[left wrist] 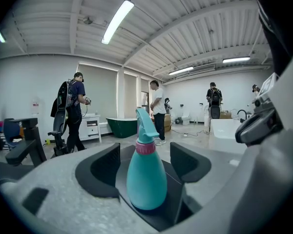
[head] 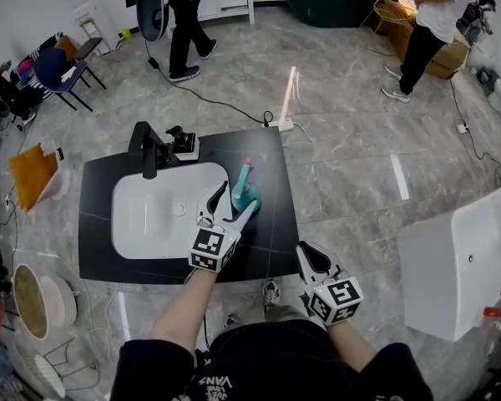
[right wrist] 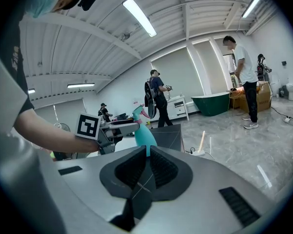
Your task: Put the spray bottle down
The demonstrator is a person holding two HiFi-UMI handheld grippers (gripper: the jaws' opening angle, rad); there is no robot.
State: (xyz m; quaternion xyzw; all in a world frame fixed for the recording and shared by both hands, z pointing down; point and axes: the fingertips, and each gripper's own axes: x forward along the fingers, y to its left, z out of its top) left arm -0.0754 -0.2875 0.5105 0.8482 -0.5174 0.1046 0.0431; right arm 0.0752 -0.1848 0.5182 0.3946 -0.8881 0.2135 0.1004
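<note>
Spray bottle (left wrist: pixel 146 177) upright between spread jaws
Left gripper (head: pixel 236 200) is open, both pads clear of the teal bottle standing on the black desk (head: pixel 267 153) between them; right gripper (right wrist: pixel 147 152) sits back to its right, jaws together, empty.

Left hand-held gripper (head: pixel 235 200) gapes; right hand-held gripper (right wrist: pixel 147 153) closed.

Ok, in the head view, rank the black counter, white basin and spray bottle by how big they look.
Black counter, largest.
White basin, set into it, second.
Spray bottle, clearly smallest.
</note>
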